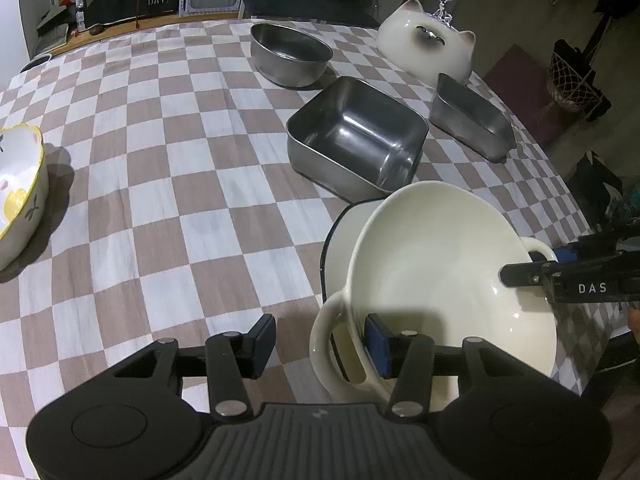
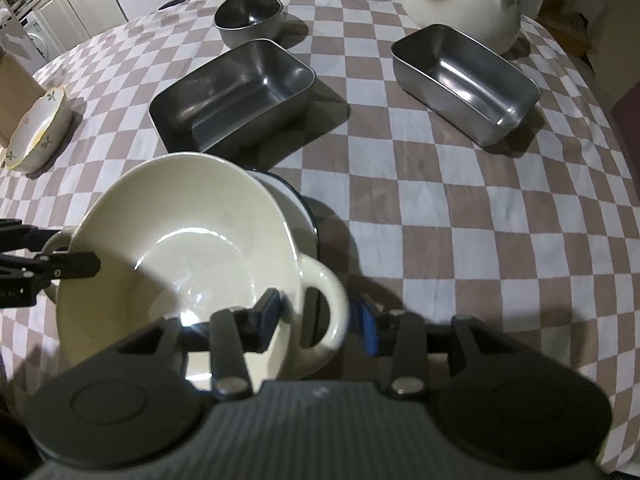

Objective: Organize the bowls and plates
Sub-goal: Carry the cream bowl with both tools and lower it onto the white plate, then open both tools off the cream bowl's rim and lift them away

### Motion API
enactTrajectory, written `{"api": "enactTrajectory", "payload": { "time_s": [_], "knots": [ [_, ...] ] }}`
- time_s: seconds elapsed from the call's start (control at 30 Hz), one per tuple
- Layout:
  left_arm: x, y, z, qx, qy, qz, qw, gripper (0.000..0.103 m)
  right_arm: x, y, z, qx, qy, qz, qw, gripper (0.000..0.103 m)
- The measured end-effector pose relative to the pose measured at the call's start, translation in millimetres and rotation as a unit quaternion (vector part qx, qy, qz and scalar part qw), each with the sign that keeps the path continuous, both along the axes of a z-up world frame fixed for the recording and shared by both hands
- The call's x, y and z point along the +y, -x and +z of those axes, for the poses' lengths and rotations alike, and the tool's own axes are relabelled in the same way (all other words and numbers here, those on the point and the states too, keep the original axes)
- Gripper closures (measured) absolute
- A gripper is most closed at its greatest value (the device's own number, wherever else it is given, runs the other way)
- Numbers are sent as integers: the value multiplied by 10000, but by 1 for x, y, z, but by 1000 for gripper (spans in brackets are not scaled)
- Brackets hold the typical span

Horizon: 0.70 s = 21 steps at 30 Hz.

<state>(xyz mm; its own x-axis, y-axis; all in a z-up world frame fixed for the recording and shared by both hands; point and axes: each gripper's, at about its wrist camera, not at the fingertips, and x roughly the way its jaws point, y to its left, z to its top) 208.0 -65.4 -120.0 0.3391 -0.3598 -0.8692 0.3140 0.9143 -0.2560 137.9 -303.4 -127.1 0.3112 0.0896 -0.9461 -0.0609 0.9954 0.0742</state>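
A cream two-handled bowl (image 1: pixel 432 264) (image 2: pixel 192 240) rests tilted on a white plate with a dark blue rim (image 1: pixel 340 236) (image 2: pixel 296 204) on the checked tablecloth. My left gripper (image 1: pixel 320 344) straddles the bowl's near handle, one finger inside the bowl and one outside. A clear gap shows beside the handle, so it is open. My right gripper (image 2: pixel 318 320) straddles the opposite handle the same way, its outer pad off the handle, also open. In the left wrist view, one of the right gripper's fingers (image 1: pixel 520 276) reaches in over the far rim.
Behind the bowl stand a square steel container (image 1: pixel 356 140) (image 2: pixel 232 96), a second steel container (image 1: pixel 472 116) (image 2: pixel 464 84) and a round steel bowl (image 1: pixel 290 54) (image 2: pixel 248 20). A cat-shaped ceramic dish (image 1: pixel 424 44) sits at the back. A flowered bowl (image 1: pixel 20 192) (image 2: pixel 38 128) stands far left.
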Motion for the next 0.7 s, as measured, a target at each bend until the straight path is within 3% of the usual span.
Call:
{"api": "enactTrajectory", "payload": {
  "time_s": [0.17,0.23,0.3,0.4,0.5,0.63,0.7],
  "knots": [
    [0,0,1,-23,-18,-19,10000,53,0,2,0,-36,-10,-41,10000,55],
    [0,0,3,-8,3,-14,10000,50,2,3,1,-52,-16,26,10000,49],
    [2,1,5,14,98,-4,10000,31,3,6,4,-92,-128,77,9998,37],
    [2,4,8,29,193,41,9998,13,5,11,8,-157,-213,141,9996,27],
    [0,7,9,71,200,14,9998,11,5,14,11,-204,-126,152,9996,19],
    [-1,11,11,69,165,-20,9998,2,1,20,17,-303,-182,136,9993,1],
    [-1,13,13,97,184,-35,9998,0,-1,22,20,-368,-197,132,9990,1]
  ]
}}
